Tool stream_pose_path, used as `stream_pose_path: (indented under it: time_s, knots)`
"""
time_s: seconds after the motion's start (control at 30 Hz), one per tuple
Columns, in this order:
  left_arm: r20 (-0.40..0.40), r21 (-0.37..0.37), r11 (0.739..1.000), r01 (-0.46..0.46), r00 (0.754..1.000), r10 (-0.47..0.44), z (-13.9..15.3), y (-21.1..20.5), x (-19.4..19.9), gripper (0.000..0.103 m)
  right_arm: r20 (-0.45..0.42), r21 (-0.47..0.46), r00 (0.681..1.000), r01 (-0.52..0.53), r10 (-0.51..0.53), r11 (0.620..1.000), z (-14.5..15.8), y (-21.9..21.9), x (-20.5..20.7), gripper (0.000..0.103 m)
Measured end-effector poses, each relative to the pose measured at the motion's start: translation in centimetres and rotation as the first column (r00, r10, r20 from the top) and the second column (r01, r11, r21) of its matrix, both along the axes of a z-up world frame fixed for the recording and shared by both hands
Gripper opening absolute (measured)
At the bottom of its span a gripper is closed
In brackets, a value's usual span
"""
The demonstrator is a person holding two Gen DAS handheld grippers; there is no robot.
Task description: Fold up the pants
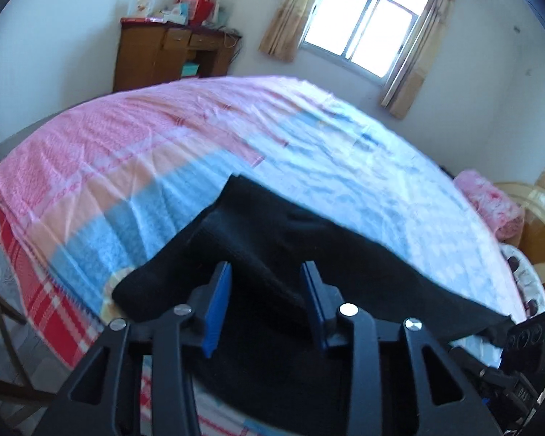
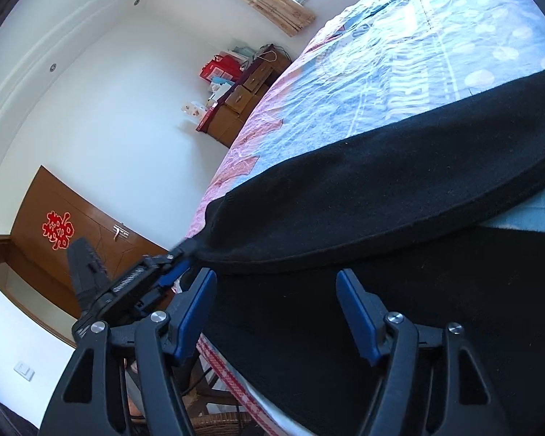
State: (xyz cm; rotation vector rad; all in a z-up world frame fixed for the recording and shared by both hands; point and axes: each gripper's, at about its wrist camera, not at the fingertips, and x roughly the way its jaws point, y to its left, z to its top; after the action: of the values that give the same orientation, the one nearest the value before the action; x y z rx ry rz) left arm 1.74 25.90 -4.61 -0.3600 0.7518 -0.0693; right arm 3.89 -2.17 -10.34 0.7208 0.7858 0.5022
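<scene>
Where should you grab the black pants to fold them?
Probably at the near edge of the black pants, where they reach the side of the bed. Come in from that side, low: the cloth lies flat, so only an edge gives something to pinch.

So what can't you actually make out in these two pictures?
- Pants, left wrist view: near end hidden under the left gripper; whether its pads pinch cloth is unclear.
- Pants, right wrist view: far end cut off at the right edge.
- Right gripper, right wrist view: black cloth fills the gap, so whether it touches is unclear.
- Items on the cabinet, left wrist view: too small to identify.
- Bed, left wrist view: motion-blurred.
</scene>
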Motion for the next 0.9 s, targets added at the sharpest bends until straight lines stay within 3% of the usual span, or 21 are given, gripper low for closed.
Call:
stream_pose_path:
  time_s: [0.1, 0.23, 0.37, 0.43, 0.5, 0.57, 0.7, 0.9]
  knots:
    - [-0.071, -0.022, 1.000, -0.016, 0.997, 0.015, -0.9, -0.2, 0.4, 0.055, -0.017, 0.021, 1.000, -0.006, 0.007, 1.000, -0.5, 0.0, 0.1, 0.070]
    - [-0.103, -0.090, 0.995, -0.048, 0.994, 0.038, -1.5, -0.6, 0.0, 0.058, -0.013, 0.021, 1.000, -0.007, 0.007, 1.000, -0.6, 0.4, 0.1, 0.070]
    - [-0.093, -0.075, 0.996, -0.053, 0.995, 0.046, -1.5, -1.4, 0.2, 0.058, -0.011, 0.032, 1.000, -0.004, 0.004, 0.999, -0.7, 0.4, 0.2, 0.070]
    - [-0.075, -0.112, 0.991, -0.076, 0.995, 0.067, -1.5, -1.1, 0.7, 0.057, -0.006, 0.034, 1.000, -0.004, 0.004, 0.999, -0.7, 0.4, 0.2, 0.070]
    - [-0.050, -0.155, 0.984, -0.091, 0.995, 0.084, -1.5, -0.6, 1.4, 0.044, 0.002, 0.030, 1.000, -0.006, 0.006, 1.000, -0.7, 0.4, 0.1, 0.070]
    - [-0.057, -0.194, 0.976, -0.103, 0.994, 0.094, -1.8, 0.0, 2.0, 0.021, 0.007, 0.030, 1.000, -0.003, 0.003, 1.000, -0.7, 0.2, 0.0, 0.070]
    - [-0.066, -0.352, 0.928, -0.118, 0.993, 0.102, -3.1, 1.2, 2.2, 0.013, 0.006, 0.036, 1.000, 0.017, -0.017, 0.999, -0.8, -0.7, -0.3, 0.070]
    - [-0.027, -0.389, 0.917, -0.091, 0.996, 0.088, -0.9, 2.5, 1.6, 0.010, -0.013, 0.023, 0.994, 0.110, -0.110, 0.994, -0.6, -4.0, -1.7, 0.070]
